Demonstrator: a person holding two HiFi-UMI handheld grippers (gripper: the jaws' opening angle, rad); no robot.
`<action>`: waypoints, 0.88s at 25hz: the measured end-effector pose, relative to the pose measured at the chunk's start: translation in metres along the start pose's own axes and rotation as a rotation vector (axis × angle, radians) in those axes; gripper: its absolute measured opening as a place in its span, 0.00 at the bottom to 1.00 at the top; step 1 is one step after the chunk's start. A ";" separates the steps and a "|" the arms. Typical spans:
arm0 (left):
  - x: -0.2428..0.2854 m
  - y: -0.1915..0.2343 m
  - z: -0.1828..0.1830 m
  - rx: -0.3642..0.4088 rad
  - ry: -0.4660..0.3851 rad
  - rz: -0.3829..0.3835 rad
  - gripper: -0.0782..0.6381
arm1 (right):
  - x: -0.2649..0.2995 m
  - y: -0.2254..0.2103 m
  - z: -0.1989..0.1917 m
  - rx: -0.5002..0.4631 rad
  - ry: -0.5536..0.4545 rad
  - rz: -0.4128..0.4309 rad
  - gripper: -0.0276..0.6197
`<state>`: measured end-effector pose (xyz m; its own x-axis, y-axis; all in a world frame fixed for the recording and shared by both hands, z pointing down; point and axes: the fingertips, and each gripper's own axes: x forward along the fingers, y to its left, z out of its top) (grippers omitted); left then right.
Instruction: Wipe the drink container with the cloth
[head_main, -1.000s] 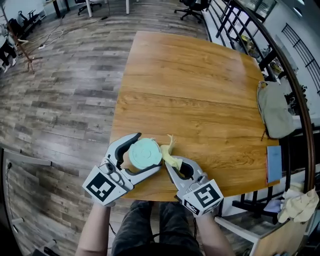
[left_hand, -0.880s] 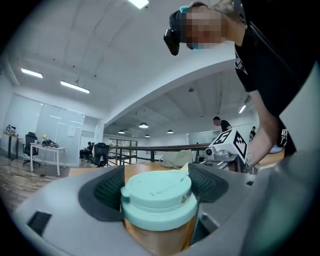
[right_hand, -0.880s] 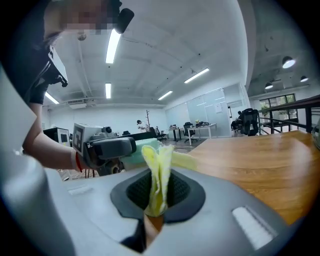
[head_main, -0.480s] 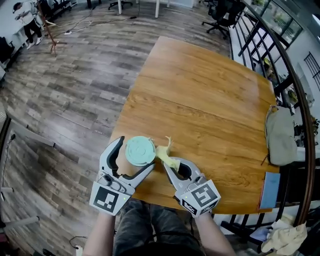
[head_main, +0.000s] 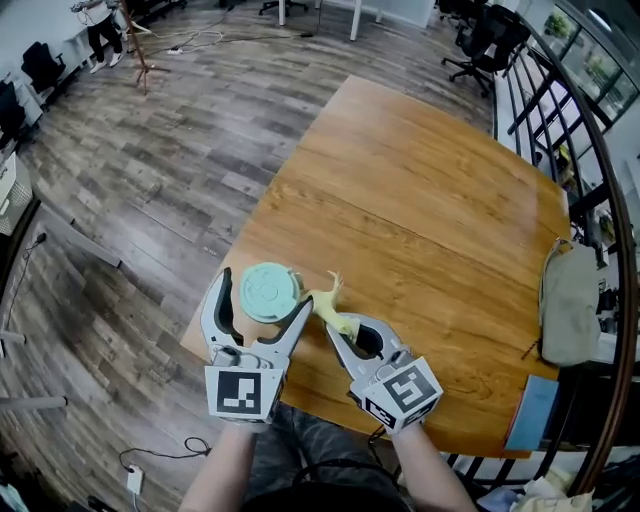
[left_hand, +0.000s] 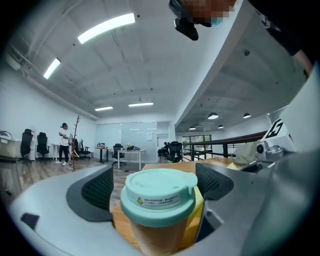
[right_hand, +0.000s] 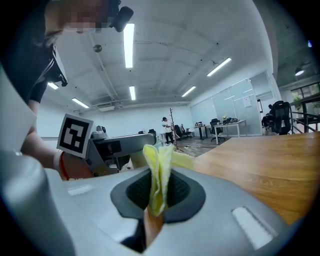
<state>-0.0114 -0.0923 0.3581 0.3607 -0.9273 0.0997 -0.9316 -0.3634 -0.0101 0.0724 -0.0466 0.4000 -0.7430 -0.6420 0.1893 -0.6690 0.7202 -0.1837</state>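
Drink container (head_main: 269, 292), mint-green lid on, is seen upright on the wooden table (head_main: 430, 210), near its front left corner. It is straddled by the left gripper (head_main: 265, 293), whose jaws are opening. Gaps are visible between both pads and the container's wall, so no grip is recorded. The yellow cloth (head_main: 333, 305) is pinched, folded, in the closed jaws of the right gripper (head_main: 338, 325), with one end sticking up. The cloth is held just beside the container's right side; contact cannot be confirmed.
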 end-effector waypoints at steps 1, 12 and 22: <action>0.002 -0.001 0.001 -0.001 0.002 0.018 0.79 | -0.002 -0.001 -0.001 -0.007 0.002 0.006 0.08; 0.015 0.010 0.007 -0.048 -0.006 0.151 0.79 | -0.009 -0.003 -0.007 -0.028 0.009 0.050 0.08; 0.014 0.009 0.004 -0.044 -0.011 -0.109 0.78 | 0.003 0.003 -0.001 -0.038 -0.014 0.080 0.08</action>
<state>-0.0150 -0.1086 0.3556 0.4598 -0.8838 0.0868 -0.8880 -0.4577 0.0439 0.0676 -0.0459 0.4011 -0.7942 -0.5857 0.1620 -0.6068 0.7784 -0.1607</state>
